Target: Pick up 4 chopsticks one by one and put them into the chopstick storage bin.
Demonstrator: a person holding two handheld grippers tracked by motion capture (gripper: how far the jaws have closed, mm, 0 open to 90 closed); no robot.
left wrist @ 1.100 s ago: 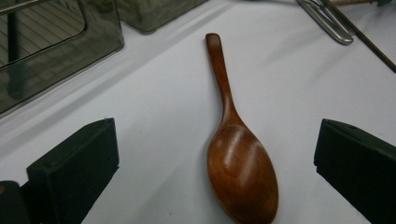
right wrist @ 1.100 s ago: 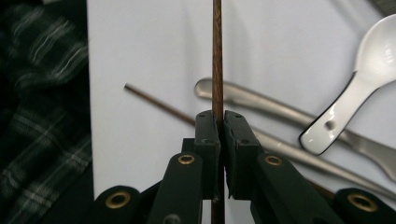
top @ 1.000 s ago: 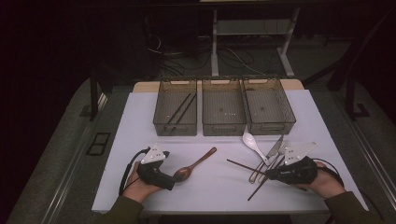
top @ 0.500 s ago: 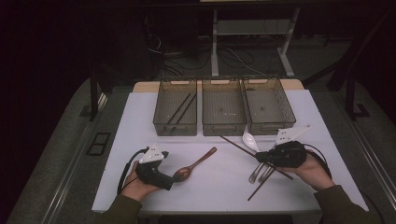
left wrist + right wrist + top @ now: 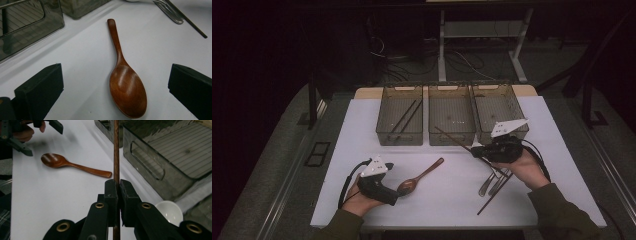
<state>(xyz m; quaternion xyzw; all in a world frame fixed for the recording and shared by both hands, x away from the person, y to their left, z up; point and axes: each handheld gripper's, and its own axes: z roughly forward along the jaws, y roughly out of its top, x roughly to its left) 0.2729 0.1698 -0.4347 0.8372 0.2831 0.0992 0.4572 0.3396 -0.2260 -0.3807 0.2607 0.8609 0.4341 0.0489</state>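
Observation:
My right gripper is shut on a dark brown chopstick and holds it off the table, its far tip over the front wall of the middle bin. In the right gripper view the jaws pinch that chopstick, which runs straight up the picture. My left gripper rests on the white table, open, with the bowl of a wooden spoon just ahead of it. In the left gripper view the wooden spoon lies between the wide-apart jaws, touching neither.
Three clear bins stand in a row at the back; the left bin holds chopsticks. Metal cutlery and a second chopstick lie under my right hand. A white spoon sits by the right bin.
My right gripper has lifted the chopstick off the table and carried it left and away, toward the bins. The left gripper and the wooden spoon have stayed put.

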